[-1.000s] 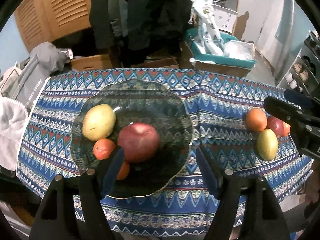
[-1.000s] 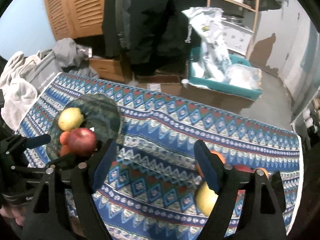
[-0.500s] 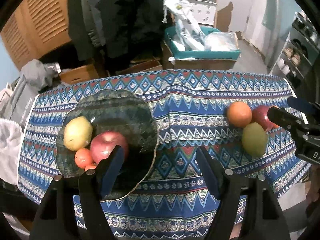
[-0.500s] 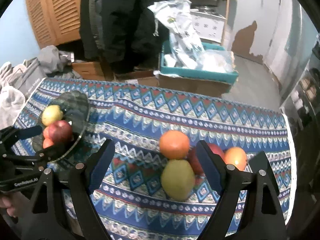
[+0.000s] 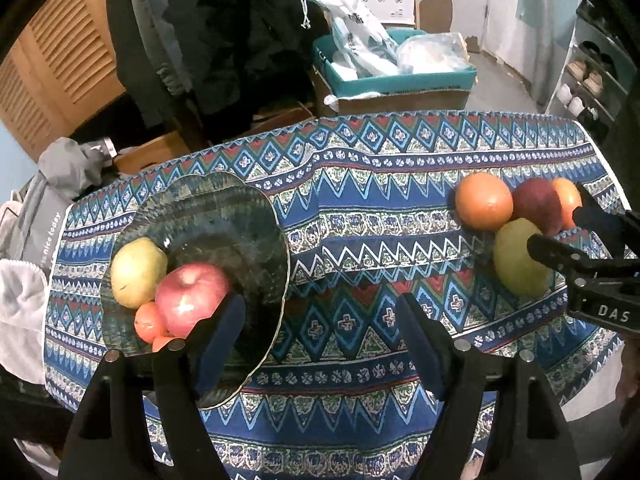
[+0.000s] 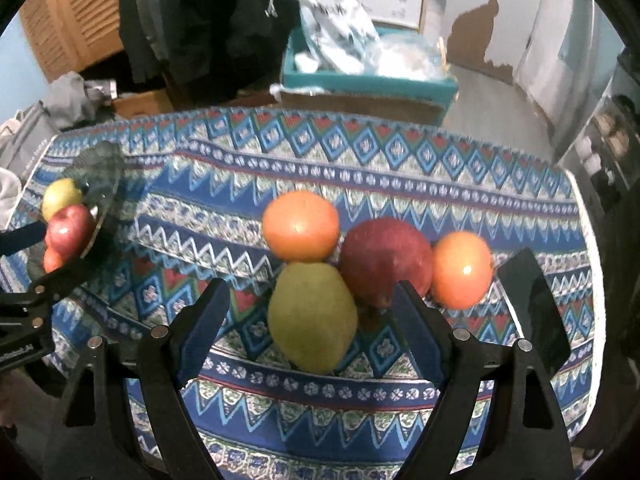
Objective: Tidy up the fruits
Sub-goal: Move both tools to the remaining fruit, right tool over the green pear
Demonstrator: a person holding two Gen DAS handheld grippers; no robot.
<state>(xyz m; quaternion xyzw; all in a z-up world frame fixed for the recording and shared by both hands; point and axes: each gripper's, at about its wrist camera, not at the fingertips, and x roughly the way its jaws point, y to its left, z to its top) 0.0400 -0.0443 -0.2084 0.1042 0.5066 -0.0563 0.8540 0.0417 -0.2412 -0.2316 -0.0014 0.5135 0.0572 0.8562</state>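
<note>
Right wrist: patterned tablecloth [image 6: 400, 168], teal box [image 6: 360, 80] behind; both hand-held grippers spread.

1. Both fisheye views are dim, with black rounded corners and lines bending toward the edges.
2. Small white glare spots sit on the red apple [image 5: 191, 298] at lower left and the small orange [image 6: 462, 269] at right.
3. The right wrist view is softly blurred, and its upper background is out of focus.

Both point steeply down: left hand-held gripper [image 5: 320, 344], jaws just opening wider, and right hand-held gripper [image 6: 310, 322], both empty.
</note>
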